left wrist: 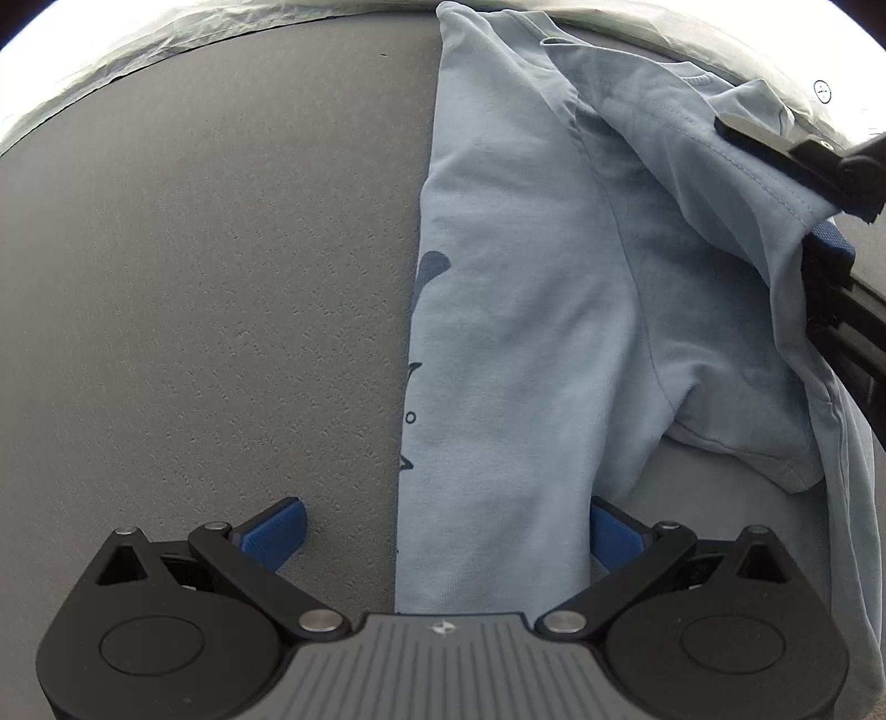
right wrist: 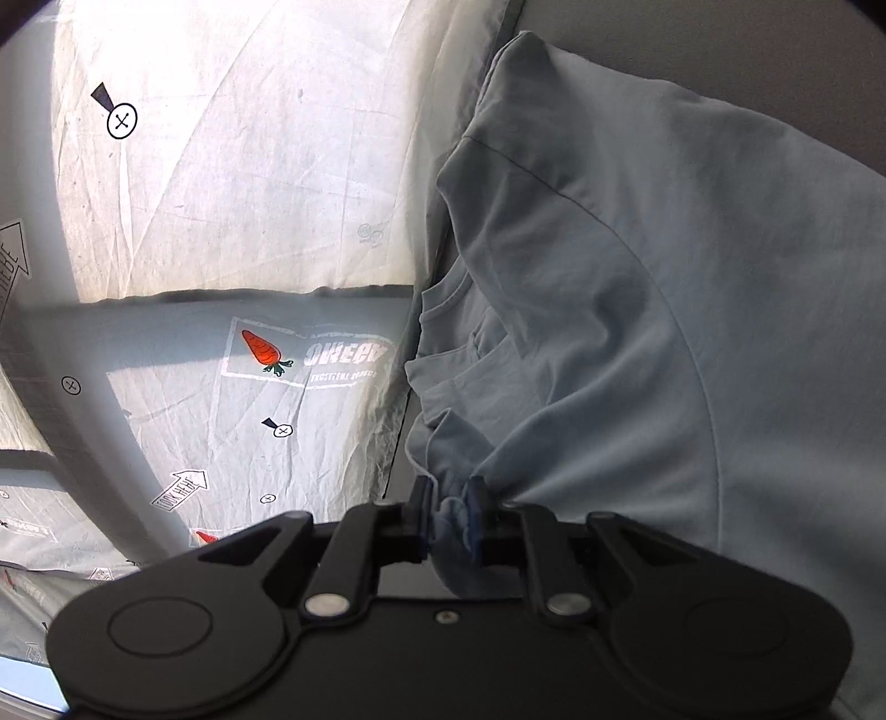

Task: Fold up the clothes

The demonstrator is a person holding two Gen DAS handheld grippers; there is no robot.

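Pale blue cotton fills the right half of the left wrist view: a T-shirt (left wrist: 526, 310) lies on a grey textured surface (left wrist: 194, 304), its long folded edge running straight down the middle of the picture. Small dark printed marks show along that edge. One short sleeve lies turned over the body of the shirt on the right. At the bottom, the left gripper (left wrist: 446, 531) has its two blue-padded fingers spread wide apart, holding nothing; the left pad rests over bare grey surface, and the right pad sits at the shirt, with the shirt's lower edge lying between the two. At the upper right, the right gripper (left wrist: 797, 183) comes in from the edge, its black fingers closed on a raised fold of the shirt near the collar. A strip of crinkled white cloth (left wrist: 166, 39) borders the far edge of the grey surface.

From the right wrist view, the right gripper (right wrist: 448, 518) has its fingers pressed together on a bunched bit of the pale blue T-shirt (right wrist: 637, 332), which rises and spreads across the right side of the picture, collar ribbing visible near the centre. To the left lies a white printed bedsheet (right wrist: 232, 194), creased, showing an orange carrot picture (right wrist: 264, 349), arrows and small circled crosses.
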